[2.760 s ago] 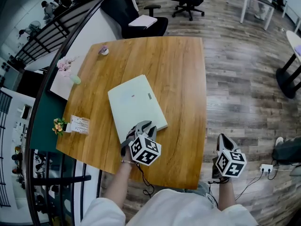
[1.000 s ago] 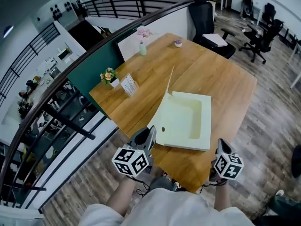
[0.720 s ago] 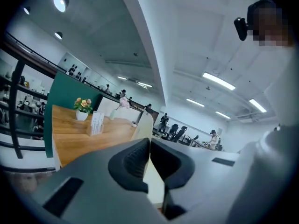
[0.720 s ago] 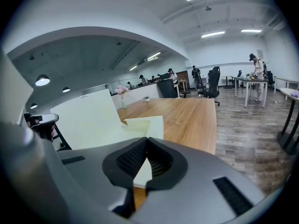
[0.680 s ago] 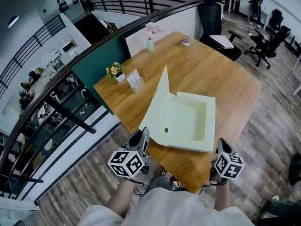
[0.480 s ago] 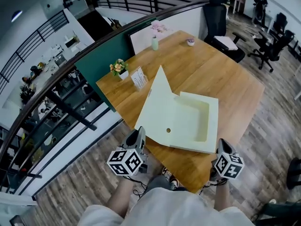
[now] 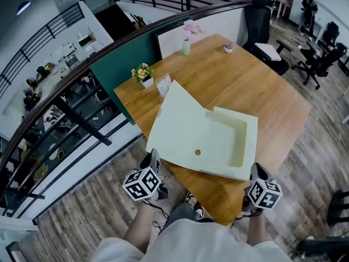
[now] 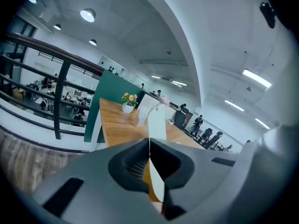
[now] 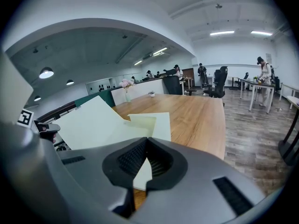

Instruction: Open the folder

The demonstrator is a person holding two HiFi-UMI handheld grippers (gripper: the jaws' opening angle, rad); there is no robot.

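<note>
Nearest, just off the table's (image 7: 256,81) near corner: left gripper (image 7: 152,158), fingers pressed fully together on the thin free edge of the cover (image 7: 180,127). Seen edge-on in the left gripper view as a pale strip running between the pads.

Off the table's near edge to the other side: right gripper (image 7: 256,172), fingers drawn together as well. Looks clamped on the near corner of the folder (image 7: 234,141), going by the cream wedge between them in the right gripper view.

On the table's near half: folder base lying flat, shallow inner tray bare and apparently empty. Cover swung wide away from the base, sloping out past the table's left edge. Held up in the air rather than resting on anything.

Toward the table's far left edge: a small flower pot (image 7: 142,74) and a card (image 7: 164,85). At the table's far end: a vase (image 7: 186,46) and a little bowl (image 7: 228,48).

Judged nearly done: closure released, inside exposed. Left to do, probably: lower the cover until it settles, then let go with both.
</note>
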